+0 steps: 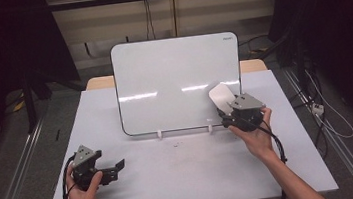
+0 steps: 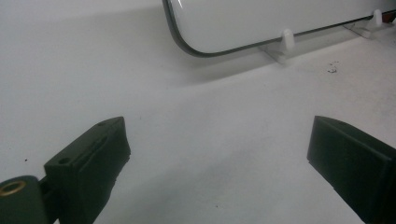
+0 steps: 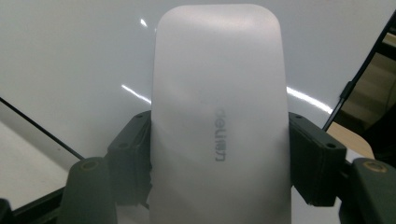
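The worktop (image 1: 188,173) is a pale grey-white slab, matt and bare near its front edge, with a few dark specks (image 1: 175,144) just in front of the whiteboard (image 1: 172,80). Well to the front and left of the whiteboard, the left hand-held gripper (image 1: 114,168) lies low over the worktop in the person's left hand (image 1: 81,188), its jaws spread wide with nothing between them; the left gripper view shows bare surface in the gap. At the whiteboard's lower right corner, the right hand-held gripper (image 1: 226,111) is clamped on the eraser (image 1: 221,96), a white rounded block with grey lettering, its jaws pressing both long sides (image 3: 219,121). The eraser stands up against the whiteboard's face. The whiteboard itself stands tilted back on two small white feet (image 1: 160,134), glossy, with streaks of light across it. Behind it, a strip of wooden table (image 1: 253,65) shows. Beyond lie grey floor, metal rails (image 1: 16,168), loose cables (image 1: 324,108), dark curtains at both sides and a beige wall (image 1: 105,22).
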{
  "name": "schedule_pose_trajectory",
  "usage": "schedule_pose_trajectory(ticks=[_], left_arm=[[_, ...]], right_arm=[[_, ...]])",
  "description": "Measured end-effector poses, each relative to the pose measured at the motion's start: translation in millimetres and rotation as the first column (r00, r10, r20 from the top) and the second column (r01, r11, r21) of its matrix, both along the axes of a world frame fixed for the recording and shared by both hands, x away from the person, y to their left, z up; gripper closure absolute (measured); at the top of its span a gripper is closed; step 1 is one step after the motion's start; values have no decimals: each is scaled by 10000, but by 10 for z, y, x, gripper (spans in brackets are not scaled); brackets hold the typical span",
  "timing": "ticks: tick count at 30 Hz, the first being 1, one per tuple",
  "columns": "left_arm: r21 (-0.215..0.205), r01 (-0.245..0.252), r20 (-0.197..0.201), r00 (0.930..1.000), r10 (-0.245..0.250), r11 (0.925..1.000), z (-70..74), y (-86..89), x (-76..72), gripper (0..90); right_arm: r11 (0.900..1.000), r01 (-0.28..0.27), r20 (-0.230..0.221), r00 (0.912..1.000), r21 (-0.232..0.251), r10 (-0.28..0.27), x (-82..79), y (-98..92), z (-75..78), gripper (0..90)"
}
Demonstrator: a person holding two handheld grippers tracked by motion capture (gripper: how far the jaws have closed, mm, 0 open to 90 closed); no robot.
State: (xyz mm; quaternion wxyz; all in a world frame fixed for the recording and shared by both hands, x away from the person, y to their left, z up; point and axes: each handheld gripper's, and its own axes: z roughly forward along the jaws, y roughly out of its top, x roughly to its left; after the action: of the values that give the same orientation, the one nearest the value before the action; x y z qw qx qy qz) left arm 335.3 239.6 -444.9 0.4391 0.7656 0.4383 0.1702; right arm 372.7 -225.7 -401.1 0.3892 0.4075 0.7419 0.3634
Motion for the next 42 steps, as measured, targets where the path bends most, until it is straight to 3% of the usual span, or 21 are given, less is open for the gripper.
schedule_pose_trajectory(ticks=[9, 14, 29, 42], left_arm=[[-24, 56, -21, 10000, -56, 10000, 0, 14, -3, 53], [-39, 70, -8, 10000, -70, 10000, 3, 10, -5, 52], [-17, -4, 40, 10000, 4, 10000, 6, 28, -9, 52], [-12, -29, 6, 10000, 29, 10000, 21, 31, -12, 52]], right_arm=[[9998, 143, -112, 9998, -145, -145, 54, -15, -52, 317], [9997, 228, -385, 9990, -118, -232, 112, -56, -110, 317], [9957, 371, -465, 9981, -851, -412, 157, 27, -194, 317], [9970, 295, -564, 9978, -714, -336, 167, 13, -197, 307]])
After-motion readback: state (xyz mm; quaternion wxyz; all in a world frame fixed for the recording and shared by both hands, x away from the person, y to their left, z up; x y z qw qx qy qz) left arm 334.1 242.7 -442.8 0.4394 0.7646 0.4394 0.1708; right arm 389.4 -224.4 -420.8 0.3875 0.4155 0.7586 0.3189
